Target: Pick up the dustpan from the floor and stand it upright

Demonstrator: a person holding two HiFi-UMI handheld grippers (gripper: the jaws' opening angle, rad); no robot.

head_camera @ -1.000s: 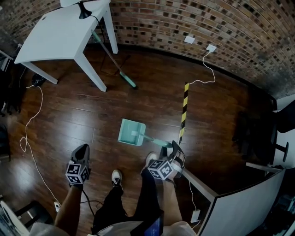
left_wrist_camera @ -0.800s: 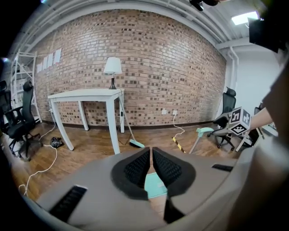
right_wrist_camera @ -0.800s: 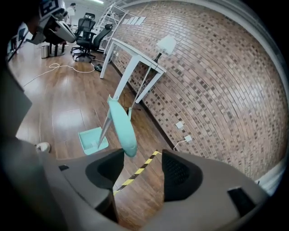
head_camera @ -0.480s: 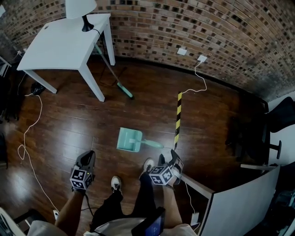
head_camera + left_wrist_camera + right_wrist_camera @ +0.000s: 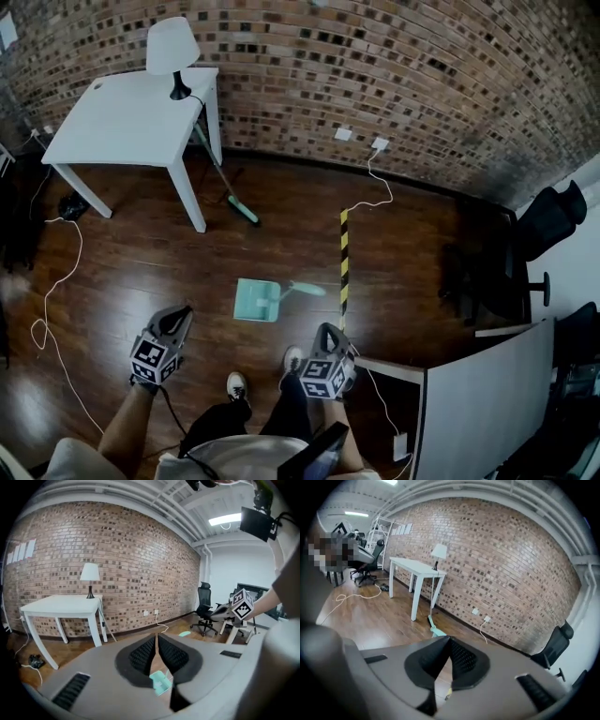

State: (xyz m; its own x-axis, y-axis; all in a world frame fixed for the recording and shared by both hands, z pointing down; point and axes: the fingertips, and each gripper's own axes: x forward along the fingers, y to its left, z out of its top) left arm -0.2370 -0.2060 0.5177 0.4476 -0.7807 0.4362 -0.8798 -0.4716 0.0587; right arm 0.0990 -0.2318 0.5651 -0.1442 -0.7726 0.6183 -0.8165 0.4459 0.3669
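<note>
The mint-green dustpan (image 5: 256, 301) stands on the dark wood floor with its handle (image 5: 307, 289) slanting right, the tip blurred; nothing touches it. Whether it rests flat or upright I cannot tell from above. My left gripper (image 5: 178, 314) hangs to its left, jaws shut and empty. My right gripper (image 5: 328, 330) is below the handle, clear of it, also shut and empty. In the left gripper view the pan (image 5: 160, 683) shows in the gap under the closed jaws of my left gripper (image 5: 156, 639). In the right gripper view my right gripper (image 5: 450, 640) is shut on nothing.
A white table (image 5: 112, 117) with a lamp (image 5: 173, 49) stands at the brick wall, a green broom (image 5: 225, 183) leaning on it. Yellow-black tape (image 5: 343, 258) runs along the floor. White cables (image 5: 52, 281) trail left; an office chair (image 5: 548, 220) and a desk panel (image 5: 478, 403) are right.
The right gripper, beside the handle's end a second ago, has drawn back and up and its jaws have shut. The left gripper rose too. The dustpan kept its spot.
</note>
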